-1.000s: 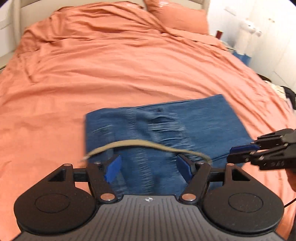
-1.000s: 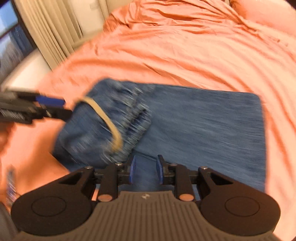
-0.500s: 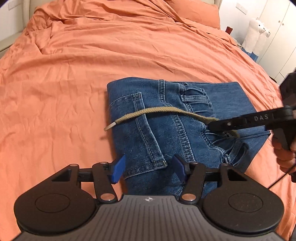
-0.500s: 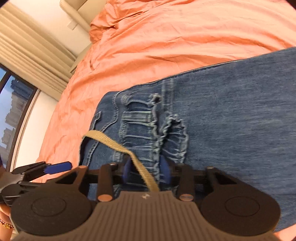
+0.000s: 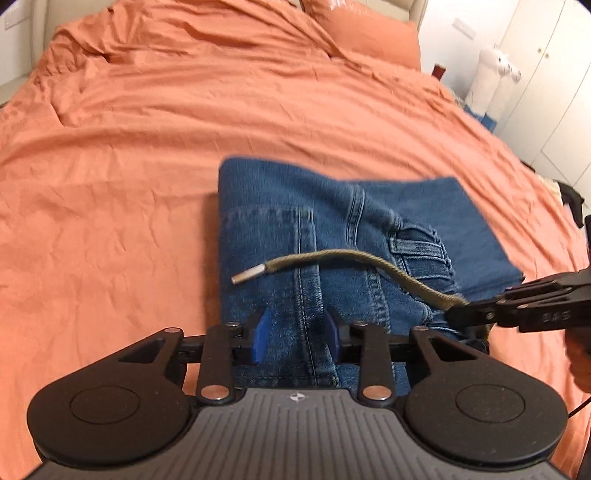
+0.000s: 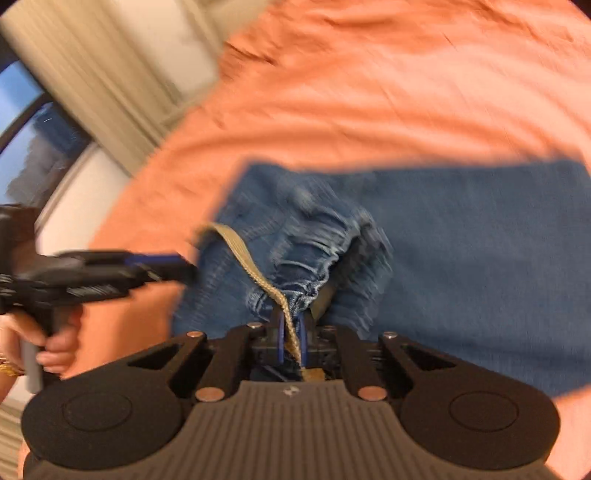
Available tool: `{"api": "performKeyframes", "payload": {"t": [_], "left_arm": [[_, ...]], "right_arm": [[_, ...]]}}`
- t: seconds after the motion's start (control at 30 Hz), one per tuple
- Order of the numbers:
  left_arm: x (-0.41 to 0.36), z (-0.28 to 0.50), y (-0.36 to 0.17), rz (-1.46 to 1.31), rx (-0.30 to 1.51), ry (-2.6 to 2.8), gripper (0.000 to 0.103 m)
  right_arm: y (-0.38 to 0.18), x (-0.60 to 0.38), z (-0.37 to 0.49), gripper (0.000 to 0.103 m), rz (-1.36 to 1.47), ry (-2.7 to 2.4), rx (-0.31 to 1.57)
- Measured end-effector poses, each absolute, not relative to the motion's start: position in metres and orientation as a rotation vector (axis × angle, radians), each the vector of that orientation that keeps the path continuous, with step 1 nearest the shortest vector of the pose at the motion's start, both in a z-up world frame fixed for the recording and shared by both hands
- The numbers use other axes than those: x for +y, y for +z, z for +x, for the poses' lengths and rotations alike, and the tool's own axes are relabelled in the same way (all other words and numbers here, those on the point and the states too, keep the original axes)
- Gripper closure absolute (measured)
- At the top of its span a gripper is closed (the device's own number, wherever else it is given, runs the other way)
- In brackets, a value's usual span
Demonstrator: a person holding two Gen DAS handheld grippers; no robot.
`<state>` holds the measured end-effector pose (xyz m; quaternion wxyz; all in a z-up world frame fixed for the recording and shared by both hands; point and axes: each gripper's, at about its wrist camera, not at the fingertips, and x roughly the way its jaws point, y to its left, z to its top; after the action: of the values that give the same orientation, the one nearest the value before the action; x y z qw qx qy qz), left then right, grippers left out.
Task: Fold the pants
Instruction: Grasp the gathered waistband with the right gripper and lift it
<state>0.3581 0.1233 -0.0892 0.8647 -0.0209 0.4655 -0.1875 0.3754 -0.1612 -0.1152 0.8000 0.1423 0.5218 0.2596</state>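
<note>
Blue denim pants point(image 5: 354, 236) lie folded into a rectangle on the orange bedspread point(image 5: 147, 140). A khaki drawstring point(image 5: 332, 258) with a metal tip arcs over the waistband. My left gripper point(image 5: 295, 332) sits over the near edge of the pants, its jaws partly closed around a denim fold. My right gripper point(image 6: 291, 332) is shut on the waistband and the drawstring point(image 6: 255, 273); it enters the left wrist view from the right point(image 5: 458, 314). The pants point(image 6: 461, 240) are blurred in the right wrist view, and the left gripper point(image 6: 184, 266) shows there at the left.
An orange pillow point(image 5: 362, 29) lies at the head of the bed. A white plush toy point(image 5: 491, 77) and white cupboards point(image 5: 554, 74) stand at the right. Curtains point(image 6: 110, 62) and a window point(image 6: 37, 147) lie beyond the bed's left side.
My left jaws have narrowed around the near denim fold. My right gripper has closed tight on the waistband and drawstring and is moving fast; the drawstring end has lifted.
</note>
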Motion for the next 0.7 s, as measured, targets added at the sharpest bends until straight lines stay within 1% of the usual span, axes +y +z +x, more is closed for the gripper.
{"api": "performKeyframes", "payload": {"t": [0.07, 0.1, 0.17, 0.2, 0.27, 0.33, 0.37, 0.4, 0.53, 0.7], "left_arm": [[0.118, 0.360, -0.096, -0.012, 0.986, -0.374, 0.065], [0.115, 0.362, -0.099, 0.000, 0.996, -0.368, 0.065], [0.115, 0.366, -0.102, 0.000, 1.015, -0.368, 0.066], [0.115, 0.367, -0.103, 0.000, 1.020, -0.370, 0.067], [0.115, 0.367, -0.103, 0.000, 1.026, -0.370, 0.068], [0.117, 0.367, -0.103, -0.010, 1.030, -0.377, 0.069], [0.118, 0.367, -0.104, -0.016, 1.031, -0.380, 0.069], [0.118, 0.367, -0.104, -0.018, 1.031, -0.383, 0.069], [0.115, 0.368, -0.107, -0.016, 1.032, -0.386, 0.069], [0.112, 0.372, -0.109, -0.006, 1.045, -0.393, 0.069]], "right_arm": [[-0.129, -0.162, 0.376, 0.100, 0.307, 0.547, 1.127], [-0.132, -0.160, 0.377, 0.103, 0.290, 0.543, 1.130], [-0.138, -0.157, 0.382, 0.102, 0.287, 0.542, 1.139], [-0.138, -0.156, 0.383, 0.101, 0.293, 0.541, 1.146], [-0.133, -0.157, 0.388, 0.095, 0.313, 0.557, 1.138], [-0.126, -0.166, 0.393, 0.082, 0.364, 0.556, 1.104], [-0.122, -0.172, 0.396, 0.063, 0.405, 0.552, 1.082], [-0.120, -0.177, 0.402, 0.054, 0.450, 0.544, 1.066], [-0.130, -0.189, 0.431, 0.055, 0.597, 0.510, 1.083], [-0.161, -0.181, 0.452, 0.057, 0.649, 0.502, 1.119]]}}
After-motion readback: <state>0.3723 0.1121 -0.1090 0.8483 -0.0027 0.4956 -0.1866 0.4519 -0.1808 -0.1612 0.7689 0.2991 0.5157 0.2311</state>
